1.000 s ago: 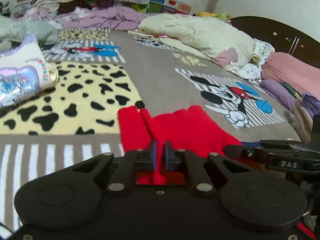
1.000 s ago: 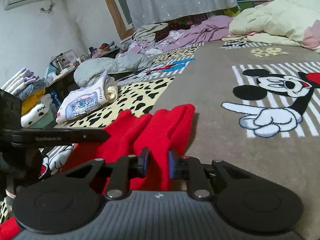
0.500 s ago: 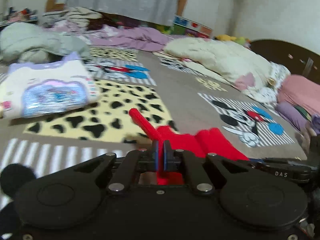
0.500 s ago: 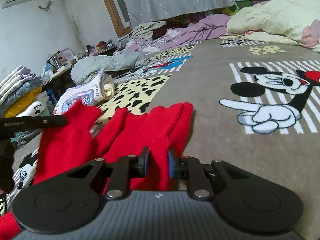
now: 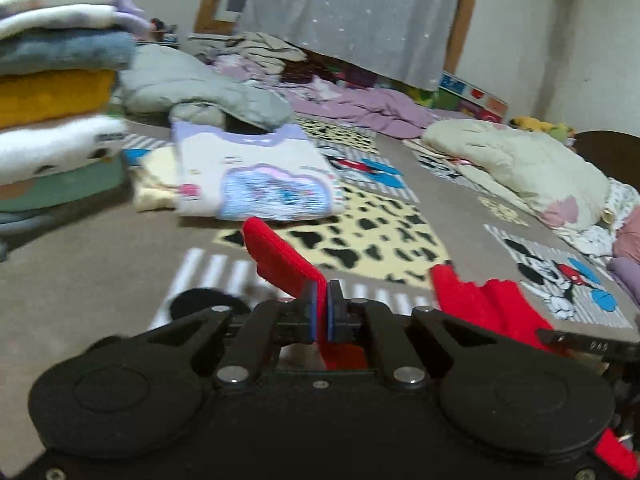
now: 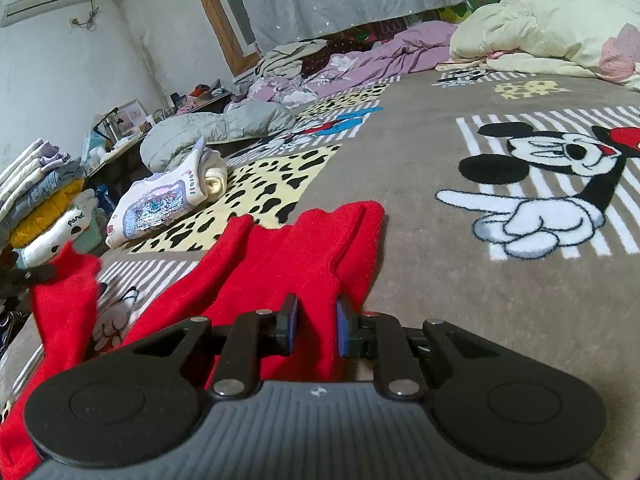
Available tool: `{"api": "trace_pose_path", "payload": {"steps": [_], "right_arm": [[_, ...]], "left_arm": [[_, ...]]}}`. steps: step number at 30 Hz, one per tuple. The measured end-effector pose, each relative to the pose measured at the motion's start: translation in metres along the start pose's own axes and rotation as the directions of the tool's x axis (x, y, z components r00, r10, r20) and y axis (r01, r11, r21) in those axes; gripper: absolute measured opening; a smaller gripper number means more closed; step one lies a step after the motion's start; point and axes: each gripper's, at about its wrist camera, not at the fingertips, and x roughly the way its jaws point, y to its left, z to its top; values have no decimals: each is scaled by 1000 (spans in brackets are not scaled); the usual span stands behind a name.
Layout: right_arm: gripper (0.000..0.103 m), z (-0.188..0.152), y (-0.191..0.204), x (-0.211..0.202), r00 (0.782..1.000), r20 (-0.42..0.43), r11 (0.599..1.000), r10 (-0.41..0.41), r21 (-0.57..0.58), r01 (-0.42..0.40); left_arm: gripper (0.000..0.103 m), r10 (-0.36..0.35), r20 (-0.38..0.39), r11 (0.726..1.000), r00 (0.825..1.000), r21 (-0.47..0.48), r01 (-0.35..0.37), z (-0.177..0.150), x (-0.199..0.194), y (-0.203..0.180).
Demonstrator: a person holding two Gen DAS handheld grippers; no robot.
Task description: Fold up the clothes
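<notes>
Left gripper is clamped tight, blue pads nearly meeting on a pinched fold of the red garment that sticks up ahead of its tips. Right gripper sits low, jaws a little apart with red cloth between them. In the right wrist view, the left one's finger shows far left.

A plain red garment lies on a grey-brown blanket with leopard-spot and striped patches.
</notes>
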Motion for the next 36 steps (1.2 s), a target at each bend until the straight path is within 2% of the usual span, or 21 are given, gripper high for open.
{"api": "trace_pose_path", "payload": {"steps": [7,11,15,19,21,22,23,25,28,30,31,32,33,34,36], "right_arm": [[21,0,3,0,1000,4,1000,-23,-19,23],[21,-1,6,1,999,7,999,-40,-29,40],[21,-1,6,2,999,9,998,-50,-31,50],[22,-2,4,4,999,8,999,-50,-21,50],[22,-2,3,4,999,8,999,-49,-17,49],[22,-2,4,4,999,7,999,-48,-16,48],[22,-2,3,4,999,6,999,-47,-14,47],[22,-2,3,5,999,5,999,-45,-11,45],[22,-2,3,4,999,4,999,-46,-11,46],[22,-2,3,4,999,5,999,-46,-11,46],[22,-2,3,4,999,4,999,-46,-10,46],[22,-2,3,4,999,4,999,-45,-8,45],[22,-2,3,4,999,4,999,-44,-6,44],[22,-1,2,5,999,3,999,-43,-4,43],[23,-1,1,5,999,3,999,-41,0,41]], "left_arm": [[2,84,59,996,995,-40,-82,-9,-43,38],[2,131,67,989,989,-83,-126,-13,-49,63],[2,158,-7,980,987,-118,-158,-22,-36,84],[5,191,-123,967,974,-146,-208,-31,-23,98],[21,187,-134,956,973,-203,-211,-33,-25,110],[40,184,-124,946,975,-246,-210,-33,-29,117],[53,182,-113,935,977,-288,-208,-32,-33,124],[55,141,-94,913,985,-372,-166,-31,-35,135],[55,121,-114,899,986,-409,-158,-32,-23,137],[54,145,-125,911,982,-369,-182,-31,-10,131],[48,151,-123,924,981,-336,-184,-29,-6,127],[15,154,-122,935,981,-302,-184,-27,-2,123],[3,140,-119,947,983,-273,-168,-24,0,120],[3,135,-82,955,987,-254,-151,-20,-2,118],[3,103,88,970,991,-230,-81,-13,-19,114]]}}
